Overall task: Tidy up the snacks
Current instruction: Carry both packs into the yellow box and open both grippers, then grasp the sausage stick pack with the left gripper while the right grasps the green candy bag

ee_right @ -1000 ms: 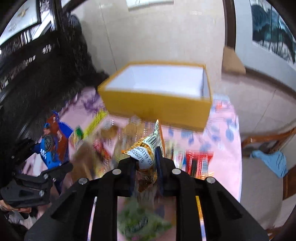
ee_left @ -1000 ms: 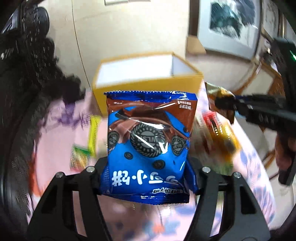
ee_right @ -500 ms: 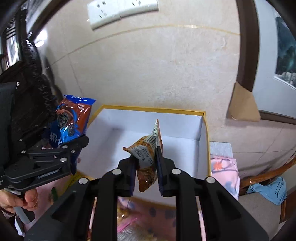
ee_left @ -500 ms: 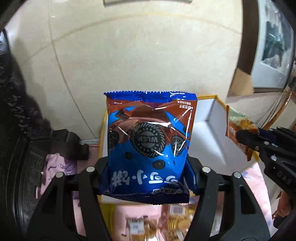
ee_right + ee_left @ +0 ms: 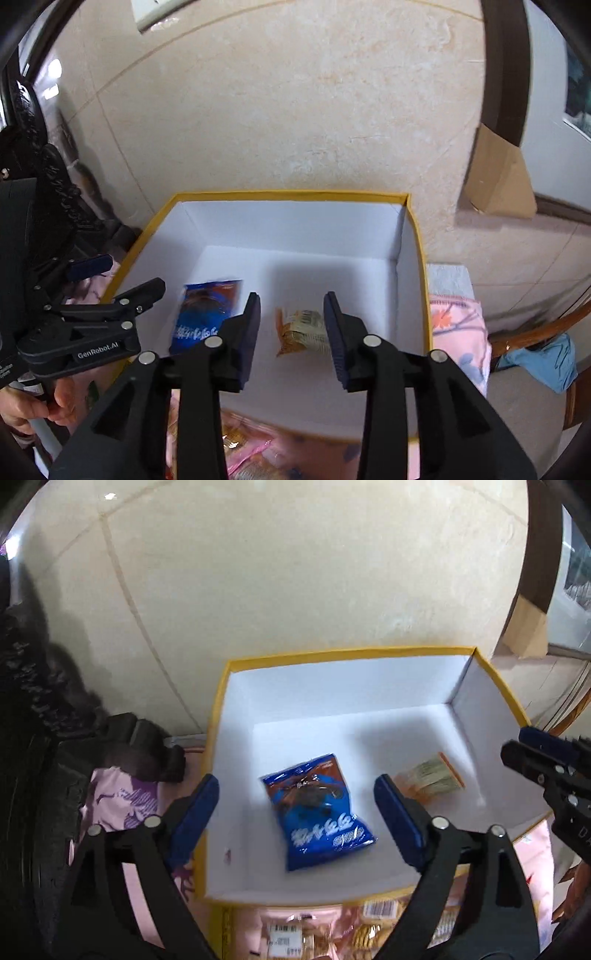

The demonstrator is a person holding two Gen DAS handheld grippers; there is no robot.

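Release step: left gripper (image 5: pixel 295 812) and right gripper (image 5: pixel 291 332), jaws just spread and empty, above blue cookie packet (image 5: pixel 317 808) and orange snack packet (image 5: pixel 301 330) lying in yellow box (image 5: pixel 291 192); next, fetching remaining snacks

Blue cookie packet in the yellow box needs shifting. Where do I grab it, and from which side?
Take the blue cookie packet from above, probably across its two long side edges near the middle. It lies flat on the floor of the yellow box, clear of the walls and of the orange packet.
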